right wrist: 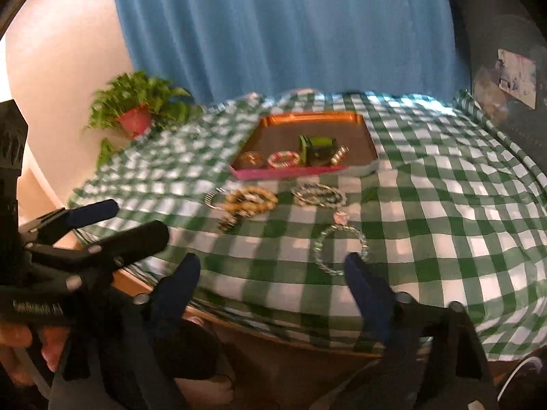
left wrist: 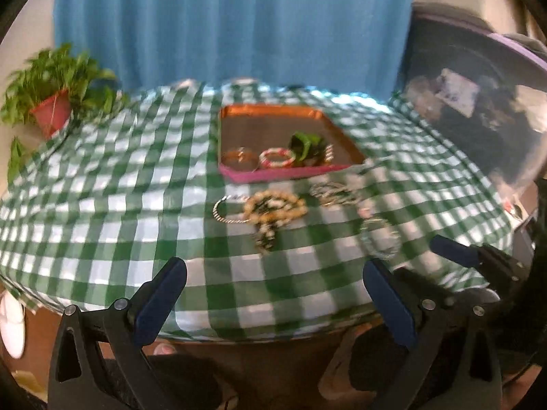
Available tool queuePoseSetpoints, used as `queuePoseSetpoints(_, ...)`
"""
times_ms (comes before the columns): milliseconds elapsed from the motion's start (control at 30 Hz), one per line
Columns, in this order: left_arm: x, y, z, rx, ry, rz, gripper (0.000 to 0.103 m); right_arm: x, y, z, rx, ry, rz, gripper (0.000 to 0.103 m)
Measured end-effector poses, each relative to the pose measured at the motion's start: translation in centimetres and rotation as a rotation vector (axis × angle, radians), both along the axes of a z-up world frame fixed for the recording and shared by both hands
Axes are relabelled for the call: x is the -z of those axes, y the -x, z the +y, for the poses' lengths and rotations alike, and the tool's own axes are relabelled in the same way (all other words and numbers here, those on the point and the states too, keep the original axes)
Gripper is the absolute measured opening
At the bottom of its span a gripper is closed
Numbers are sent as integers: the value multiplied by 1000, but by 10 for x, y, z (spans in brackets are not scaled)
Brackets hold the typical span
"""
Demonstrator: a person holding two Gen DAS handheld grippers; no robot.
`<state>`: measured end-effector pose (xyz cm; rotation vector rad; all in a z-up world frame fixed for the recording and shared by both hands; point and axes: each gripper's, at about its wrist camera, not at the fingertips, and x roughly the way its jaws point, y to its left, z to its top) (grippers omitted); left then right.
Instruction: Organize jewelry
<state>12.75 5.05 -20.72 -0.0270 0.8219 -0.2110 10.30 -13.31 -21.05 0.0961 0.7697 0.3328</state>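
A pink-walled tray [left wrist: 283,172] [right wrist: 290,172] lies on the green checked tablecloth [left wrist: 119,205]. It holds gold bangles [left wrist: 227,159], a red-and-white bangle [left wrist: 277,166] and a green box [left wrist: 304,147]. In front of it lie a beige bead necklace [left wrist: 273,206] [right wrist: 251,200], silver-green bracelets [left wrist: 333,193] [right wrist: 318,194] and a pale blue bead bracelet [left wrist: 364,235] [right wrist: 318,249]. My left gripper [left wrist: 273,270] [right wrist: 126,222] hovers open and empty over the near table edge. My right gripper [right wrist: 273,263] is open and empty too, its right finger just short of the blue bracelet.
A potted plant [left wrist: 51,102] [right wrist: 136,116] stands at the far left corner. A blue curtain [left wrist: 232,24] hangs behind the table, and a dark cabinet [right wrist: 506,102] stands to the right. The near table edge [right wrist: 273,338] lies under both grippers.
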Motion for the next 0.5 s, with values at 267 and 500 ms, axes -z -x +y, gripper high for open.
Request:
queuePoseSetpoints(267,42,-45,8,31,16,58,70,32,-44,-16,18,32,43,31)
queuePoseSetpoints(500,61,-65,-11,133,-6,77,39,50,-62,-12,3,16,81,16)
